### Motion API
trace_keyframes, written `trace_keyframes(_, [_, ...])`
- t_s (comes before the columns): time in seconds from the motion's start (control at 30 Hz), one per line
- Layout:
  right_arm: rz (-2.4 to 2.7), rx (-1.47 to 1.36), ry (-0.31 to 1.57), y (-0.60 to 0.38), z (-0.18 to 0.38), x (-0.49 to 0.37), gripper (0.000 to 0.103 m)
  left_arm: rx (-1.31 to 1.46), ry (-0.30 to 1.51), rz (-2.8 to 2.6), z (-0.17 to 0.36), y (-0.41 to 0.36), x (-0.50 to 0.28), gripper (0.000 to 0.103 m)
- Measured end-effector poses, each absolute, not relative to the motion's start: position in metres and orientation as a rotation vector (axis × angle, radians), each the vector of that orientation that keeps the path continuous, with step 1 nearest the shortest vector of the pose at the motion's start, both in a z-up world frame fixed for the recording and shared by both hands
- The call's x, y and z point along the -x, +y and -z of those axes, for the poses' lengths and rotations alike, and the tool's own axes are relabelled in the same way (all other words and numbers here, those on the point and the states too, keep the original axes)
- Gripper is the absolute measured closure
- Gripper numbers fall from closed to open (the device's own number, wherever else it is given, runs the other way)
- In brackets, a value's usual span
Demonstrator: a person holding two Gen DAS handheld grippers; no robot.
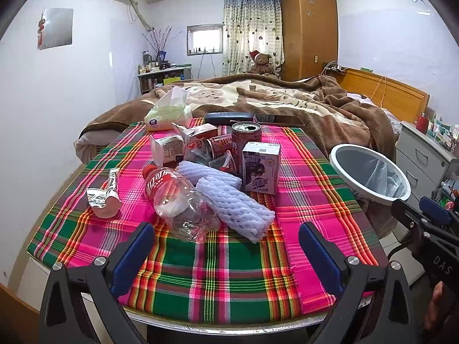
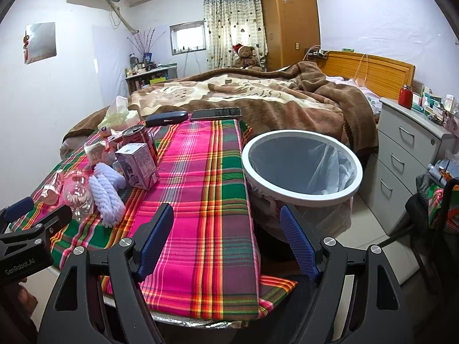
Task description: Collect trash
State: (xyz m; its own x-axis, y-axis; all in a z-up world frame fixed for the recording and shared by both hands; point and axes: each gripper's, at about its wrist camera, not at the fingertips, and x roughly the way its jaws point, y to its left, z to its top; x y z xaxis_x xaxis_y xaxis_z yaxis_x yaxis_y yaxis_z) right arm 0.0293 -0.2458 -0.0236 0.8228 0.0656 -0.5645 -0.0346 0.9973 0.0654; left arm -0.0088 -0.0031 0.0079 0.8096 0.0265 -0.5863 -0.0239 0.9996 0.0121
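Lying on the plaid cloth: one bottle, two foam sleeves; both grippers' fingers spread wide, empty.

Clear glossy plastic bottle (woven cloth, seemingly).

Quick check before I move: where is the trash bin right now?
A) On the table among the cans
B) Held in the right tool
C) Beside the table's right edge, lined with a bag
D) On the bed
C: the trash bin stands off the table's right edge, a bag lining it, and both tools are open and hold nothing.
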Motion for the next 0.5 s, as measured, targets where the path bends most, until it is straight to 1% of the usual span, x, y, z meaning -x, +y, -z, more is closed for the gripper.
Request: trace_keyframes(0.5, [-0.053,-0.054,0.6,-0.2464,0.0241,-0.0288,0.025,0.0,0.627,-0.027,-0.0085,-0.0038,0.0094,0.001])
